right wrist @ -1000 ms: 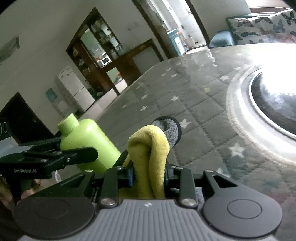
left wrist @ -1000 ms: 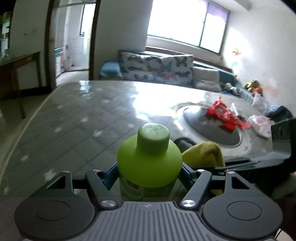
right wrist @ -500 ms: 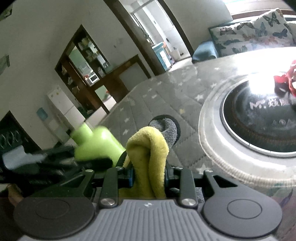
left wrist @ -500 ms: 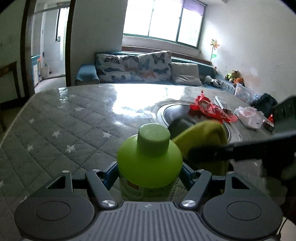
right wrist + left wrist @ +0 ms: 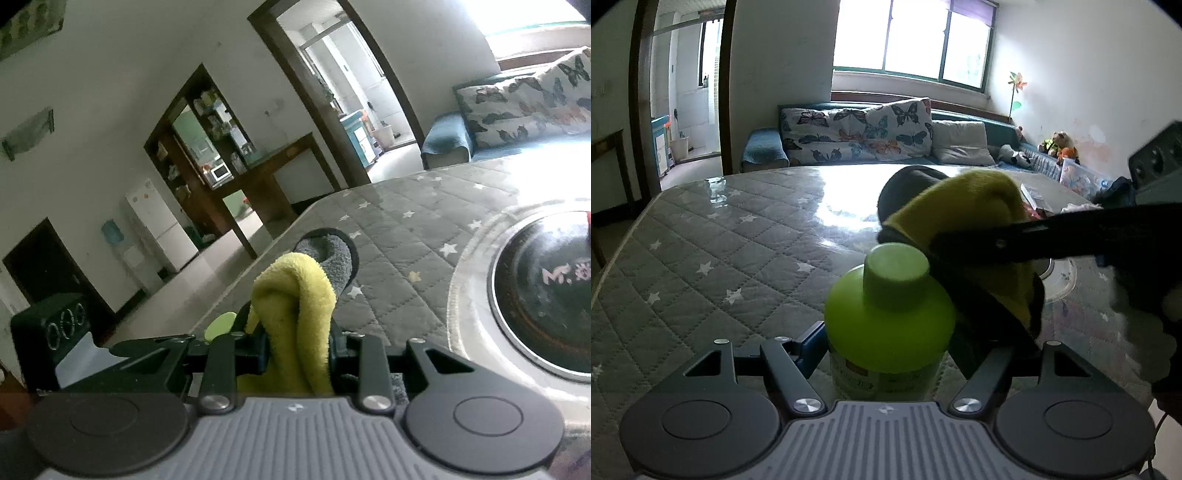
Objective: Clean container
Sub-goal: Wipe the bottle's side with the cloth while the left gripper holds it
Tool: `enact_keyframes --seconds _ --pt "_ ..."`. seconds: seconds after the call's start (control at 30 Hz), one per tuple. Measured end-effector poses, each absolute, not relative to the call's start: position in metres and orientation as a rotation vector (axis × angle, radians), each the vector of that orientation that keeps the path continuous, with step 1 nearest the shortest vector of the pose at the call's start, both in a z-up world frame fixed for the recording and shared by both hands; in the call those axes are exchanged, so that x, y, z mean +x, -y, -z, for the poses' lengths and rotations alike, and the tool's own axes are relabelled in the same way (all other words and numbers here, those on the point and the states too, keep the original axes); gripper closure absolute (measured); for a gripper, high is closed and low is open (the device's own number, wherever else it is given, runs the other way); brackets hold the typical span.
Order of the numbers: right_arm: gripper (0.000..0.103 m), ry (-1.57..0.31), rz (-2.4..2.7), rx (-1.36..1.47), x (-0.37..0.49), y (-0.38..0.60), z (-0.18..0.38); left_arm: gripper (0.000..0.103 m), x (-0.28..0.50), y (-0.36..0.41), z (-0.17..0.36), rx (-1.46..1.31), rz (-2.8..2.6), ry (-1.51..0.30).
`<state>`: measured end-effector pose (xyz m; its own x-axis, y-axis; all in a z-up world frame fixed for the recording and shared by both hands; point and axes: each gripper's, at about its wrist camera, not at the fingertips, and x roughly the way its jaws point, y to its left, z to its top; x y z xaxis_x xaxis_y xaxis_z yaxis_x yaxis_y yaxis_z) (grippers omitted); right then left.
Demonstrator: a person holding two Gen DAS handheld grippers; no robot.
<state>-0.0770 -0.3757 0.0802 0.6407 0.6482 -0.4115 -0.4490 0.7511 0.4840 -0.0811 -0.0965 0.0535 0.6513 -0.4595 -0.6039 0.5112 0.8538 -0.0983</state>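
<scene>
Left gripper (image 5: 886, 343) jaws clamped on green bottle (image 5: 890, 314), pointing 12 o'clock. Right gripper (image 5: 297, 347) jaws pinching yellow cloth (image 5: 295, 310); seen from left wrist, crosses in from 3 o'clock, cloth against bottle cap.

Tabletop (image 5: 713, 243): you work over a grey quilted cover with small pale stars, under a glossy clear sheet that mirrors the window.
Turntable (image 5: 476, 295): a round pale ring set in the cover, to your right.
Dark disc (image 5: 546, 302): it fills the ring; pale lettering on it, too blurred for you to read.
Far right end (image 5: 1039, 201): small items lie there, half hidden; you cannot tell what they are.
</scene>
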Motion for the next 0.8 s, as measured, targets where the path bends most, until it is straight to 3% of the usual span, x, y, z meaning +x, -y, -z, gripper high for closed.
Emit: enact_keyframes --seconds 0.8 --pt "0.075 -0.707 -0.594 0.415 -0.055 0.364 -0.037 0.030 -0.088 0.093 -0.048 0.076 0.536 -0.692"
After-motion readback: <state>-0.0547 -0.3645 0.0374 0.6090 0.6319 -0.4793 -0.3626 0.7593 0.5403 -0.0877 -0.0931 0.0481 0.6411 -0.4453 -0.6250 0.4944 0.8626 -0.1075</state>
